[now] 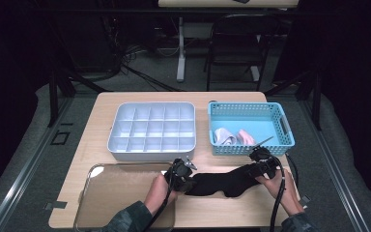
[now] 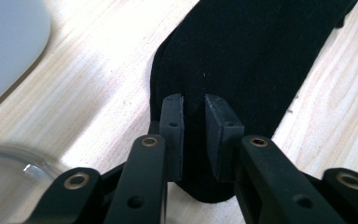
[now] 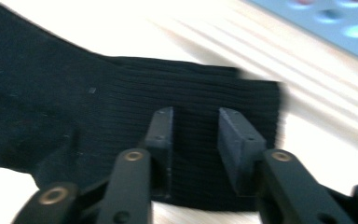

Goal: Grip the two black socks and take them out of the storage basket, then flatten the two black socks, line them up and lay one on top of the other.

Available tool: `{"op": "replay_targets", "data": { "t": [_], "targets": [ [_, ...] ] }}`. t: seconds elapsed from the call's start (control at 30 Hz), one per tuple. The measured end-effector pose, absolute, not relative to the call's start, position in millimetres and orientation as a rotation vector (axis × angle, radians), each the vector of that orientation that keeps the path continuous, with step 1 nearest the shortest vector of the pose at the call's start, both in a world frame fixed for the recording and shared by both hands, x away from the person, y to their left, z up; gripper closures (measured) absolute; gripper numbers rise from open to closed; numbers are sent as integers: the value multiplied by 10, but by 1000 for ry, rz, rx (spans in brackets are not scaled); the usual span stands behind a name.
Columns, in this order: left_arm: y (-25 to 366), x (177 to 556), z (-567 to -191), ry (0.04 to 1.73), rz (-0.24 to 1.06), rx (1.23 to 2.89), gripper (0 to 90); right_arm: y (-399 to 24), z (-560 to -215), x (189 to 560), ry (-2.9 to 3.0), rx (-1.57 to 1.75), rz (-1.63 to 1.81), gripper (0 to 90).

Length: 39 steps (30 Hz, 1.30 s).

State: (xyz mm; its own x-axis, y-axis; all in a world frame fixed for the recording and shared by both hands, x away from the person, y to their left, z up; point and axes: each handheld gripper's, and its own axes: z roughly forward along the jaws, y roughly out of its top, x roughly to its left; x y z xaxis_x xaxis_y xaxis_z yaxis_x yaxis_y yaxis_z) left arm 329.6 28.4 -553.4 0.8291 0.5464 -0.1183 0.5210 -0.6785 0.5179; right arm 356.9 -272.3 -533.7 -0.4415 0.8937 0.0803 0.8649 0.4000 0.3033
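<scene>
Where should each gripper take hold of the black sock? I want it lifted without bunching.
A judgement: grip the black sock at its two ends, coming from above. It lies flat and stretched across the table, so only thin fabric offers itself. The left gripper sits over the rounded toe end, the right gripper over the ribbed cuff, jaws narrowly parted.

sock (image 1: 222,182): both ends hidden under the claws from above | right claw (image 3: 196,116) view: blurred, basket (image 3: 335,23) cut off at top corner | basket contents (image 1: 232,137): too small to name | clear tray (image 1: 121,193): cut by bottom edge
</scene>
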Motion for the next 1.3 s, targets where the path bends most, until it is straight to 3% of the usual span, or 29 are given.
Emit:
{"op": "replay_targets", "data": {
  "t": [0.2, 0.37, 0.7, 0.83, 1.0, 1.3],
  "targets": [
    [354, 3298, -5467, 818, 54, 2438, 595, -2962, -5298, 3543, 2438, 1753, 529, 558],
    [364, 3291, -5500, 833, 41, 2466, 551, -2967, -5381, 3561, 2465, 1790, 483, 531],
    [341, 3280, -5550, 825, 35, 2495, 619, -2932, -5437, 3578, 2492, 1782, 453, 525],
    [332, 3268, -5555, 816, 35, 2497, 664, -2938, -5449, 3577, 2500, 1805, 466, 569],
    [325, 3266, -5563, 808, 30, 2496, 701, -2953, -5456, 3577, 2522, 1830, 509, 701],
    [327, 3272, -5566, 803, 26, 2493, 718, -2943, -5459, 3565, 2511, 1847, 556, 774]
  ]
}}
